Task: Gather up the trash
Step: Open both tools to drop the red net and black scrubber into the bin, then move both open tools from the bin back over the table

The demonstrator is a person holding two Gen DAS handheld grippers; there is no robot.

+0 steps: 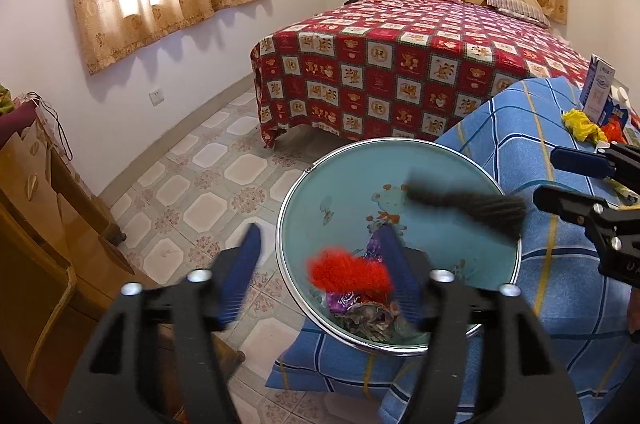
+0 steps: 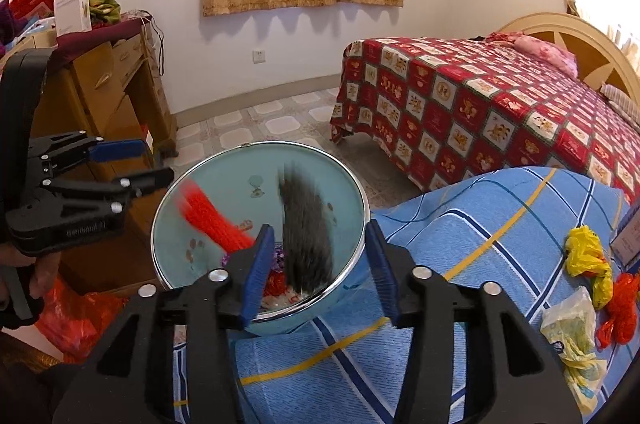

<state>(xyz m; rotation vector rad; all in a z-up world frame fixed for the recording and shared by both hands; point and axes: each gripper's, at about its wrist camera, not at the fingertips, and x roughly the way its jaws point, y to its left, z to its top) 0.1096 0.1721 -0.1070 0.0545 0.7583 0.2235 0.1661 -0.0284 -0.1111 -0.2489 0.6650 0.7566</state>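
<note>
Tiled floor, blue checked cloth beside bed.

Red tuft and black tuft were motion-blurred over the bin; their nature was indeterminable. Carton print was illegible. Red bag was cut by the frame edge.

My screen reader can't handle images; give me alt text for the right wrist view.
The open right gripper hovers over a pale blue bin as a red bag and a black bag drop in, blurred. More crumpled bags lie on the blue plaid cloth.
</note>
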